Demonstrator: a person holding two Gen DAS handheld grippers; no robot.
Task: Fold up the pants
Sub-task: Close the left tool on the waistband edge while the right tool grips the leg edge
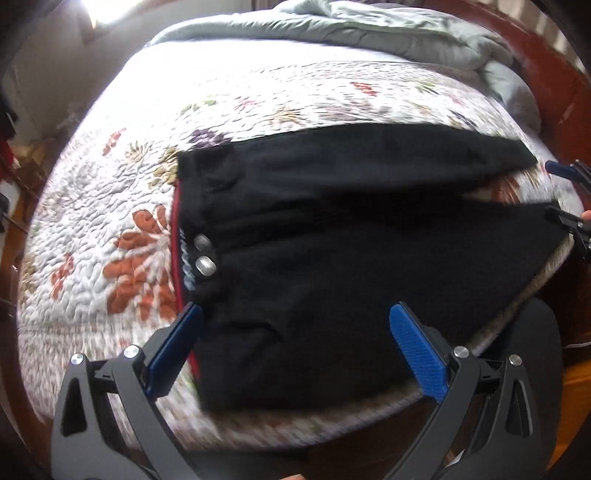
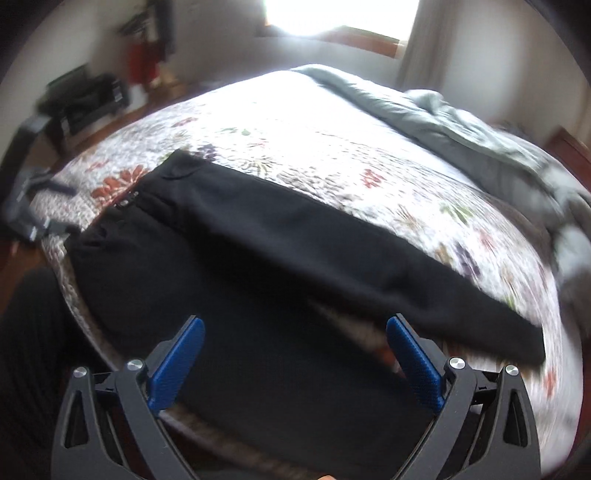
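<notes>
Black pants [image 1: 332,240] lie flat on the floral quilt [image 1: 122,229], waistband with two silver buttons [image 1: 204,254] to the left, the two legs spread to the right. My left gripper [image 1: 295,314] is open and empty, above the near waist end. In the right wrist view the pants [image 2: 258,258] run from far left to near right. My right gripper [image 2: 295,325] is open and empty over the near leg. It also shows in the left wrist view [image 1: 565,192] at the leg ends.
A crumpled grey duvet [image 1: 388,33] lies at the far side of the bed, also seen in the right wrist view [image 2: 480,136]. A wooden bed frame [image 1: 546,74] curves round the right. Dark furniture [image 2: 88,103] stands by the far wall.
</notes>
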